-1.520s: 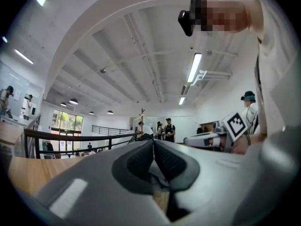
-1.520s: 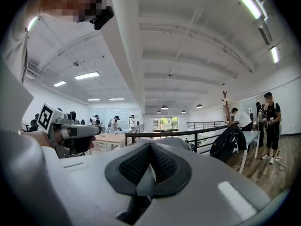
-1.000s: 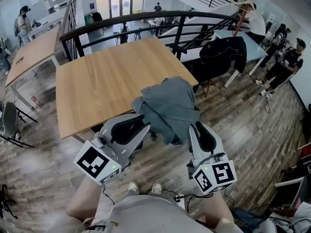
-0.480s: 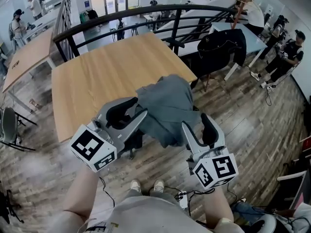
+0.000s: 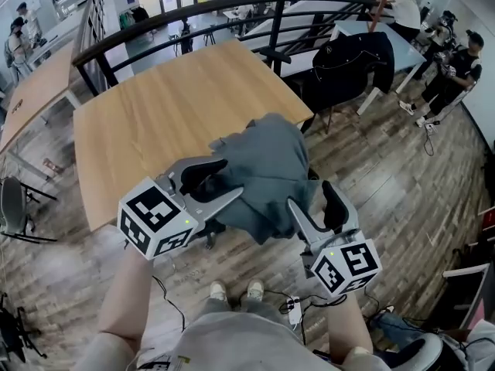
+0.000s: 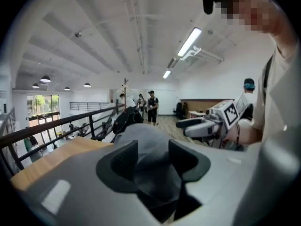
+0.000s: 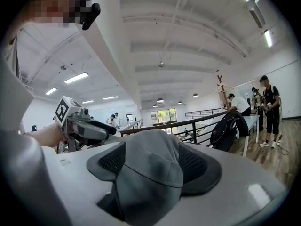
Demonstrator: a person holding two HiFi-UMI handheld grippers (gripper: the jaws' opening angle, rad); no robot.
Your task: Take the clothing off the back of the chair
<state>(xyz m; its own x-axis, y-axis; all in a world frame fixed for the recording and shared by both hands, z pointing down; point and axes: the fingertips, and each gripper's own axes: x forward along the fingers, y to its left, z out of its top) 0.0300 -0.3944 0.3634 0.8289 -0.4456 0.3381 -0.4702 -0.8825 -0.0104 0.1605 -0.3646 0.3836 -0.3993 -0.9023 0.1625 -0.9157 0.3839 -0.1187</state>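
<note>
Two open | left gripper (image 6: 153,149) | right gripper (image 7: 151,150) | jaws just widened, loosely round clothing (image 5: 267,165)

The clothing (image 5: 267,168) hides the chair (image 5: 210,235) almost wholly; distant people (image 5: 460,72) are too small.

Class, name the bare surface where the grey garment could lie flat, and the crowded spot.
Bare: the wooden table, from the railing to its near edge. Crowded: its near right corner, where the grey garment hangs.
</note>
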